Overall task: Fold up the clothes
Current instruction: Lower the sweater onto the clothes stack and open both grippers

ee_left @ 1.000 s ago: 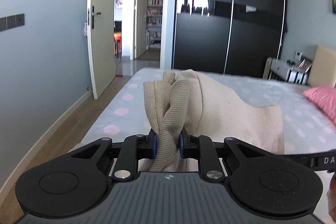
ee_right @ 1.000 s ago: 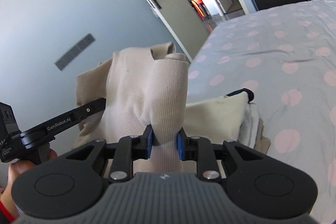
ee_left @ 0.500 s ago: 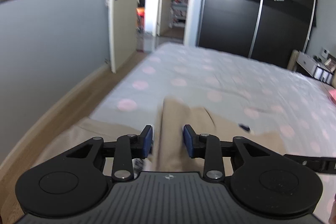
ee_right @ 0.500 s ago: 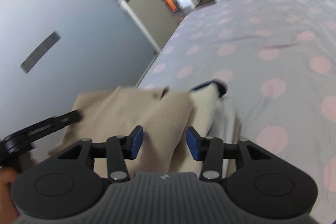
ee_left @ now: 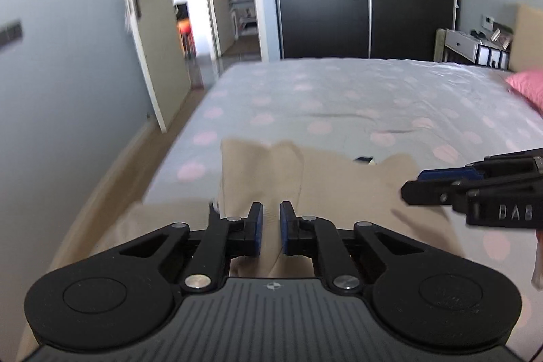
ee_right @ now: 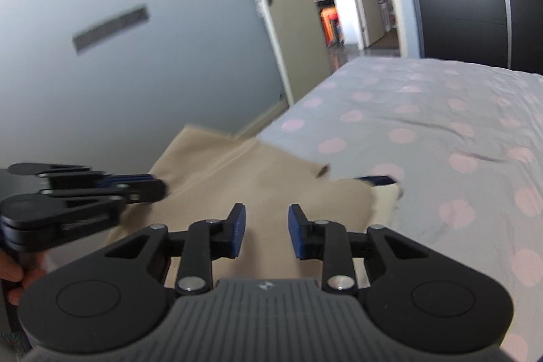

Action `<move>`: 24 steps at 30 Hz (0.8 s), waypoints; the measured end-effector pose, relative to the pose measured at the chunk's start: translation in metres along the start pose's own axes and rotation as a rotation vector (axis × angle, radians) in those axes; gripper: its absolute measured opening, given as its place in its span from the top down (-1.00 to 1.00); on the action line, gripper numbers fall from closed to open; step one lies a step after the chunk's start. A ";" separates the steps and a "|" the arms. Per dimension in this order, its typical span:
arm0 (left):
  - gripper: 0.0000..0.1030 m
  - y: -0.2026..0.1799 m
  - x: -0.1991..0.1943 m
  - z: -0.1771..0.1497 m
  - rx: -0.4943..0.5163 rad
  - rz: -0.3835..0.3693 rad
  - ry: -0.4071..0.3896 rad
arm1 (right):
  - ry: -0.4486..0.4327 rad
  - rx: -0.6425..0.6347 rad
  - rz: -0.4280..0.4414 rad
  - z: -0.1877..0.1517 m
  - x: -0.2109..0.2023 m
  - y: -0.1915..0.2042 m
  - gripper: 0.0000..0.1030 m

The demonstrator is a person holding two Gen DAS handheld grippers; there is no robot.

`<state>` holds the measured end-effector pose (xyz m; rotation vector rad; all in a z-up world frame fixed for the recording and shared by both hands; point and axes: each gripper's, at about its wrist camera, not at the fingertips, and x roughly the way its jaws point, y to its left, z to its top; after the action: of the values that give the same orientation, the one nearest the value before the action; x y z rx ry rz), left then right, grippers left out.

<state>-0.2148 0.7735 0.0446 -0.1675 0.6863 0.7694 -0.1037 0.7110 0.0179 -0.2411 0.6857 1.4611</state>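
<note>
two grippers: left gripper [ee_left: 270, 228] narrowly parted, right gripper [ee_right: 263, 231] wide, both empty
beige garment [ee_left: 342, 192]: flat on bed [ee_left: 356, 97], long axis across near edge

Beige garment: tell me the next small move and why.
Probably bring the left gripper down to the far edge of the beige garment to start another fold. Both it and the right gripper are open and hold nothing, and the garment lies loose on the bed, its far edge uneven over other clothes.
</note>
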 end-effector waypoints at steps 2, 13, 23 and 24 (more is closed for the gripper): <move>0.87 0.012 0.012 -0.011 -0.037 -0.004 0.019 | 0.082 -0.056 -0.016 -0.001 0.023 0.012 0.38; 0.87 0.051 0.040 -0.038 -0.186 0.022 0.091 | 0.134 -0.171 -0.101 -0.007 0.077 0.039 0.37; 0.86 0.058 -0.030 -0.024 -0.227 0.020 -0.067 | 0.155 -0.209 -0.069 0.015 0.026 0.044 0.37; 0.86 0.055 -0.041 -0.021 -0.207 0.012 -0.083 | 0.143 -0.220 -0.060 0.015 0.015 0.045 0.37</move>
<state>-0.2843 0.7809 0.0590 -0.3182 0.5293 0.8536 -0.1435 0.7376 0.0329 -0.5360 0.6263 1.4722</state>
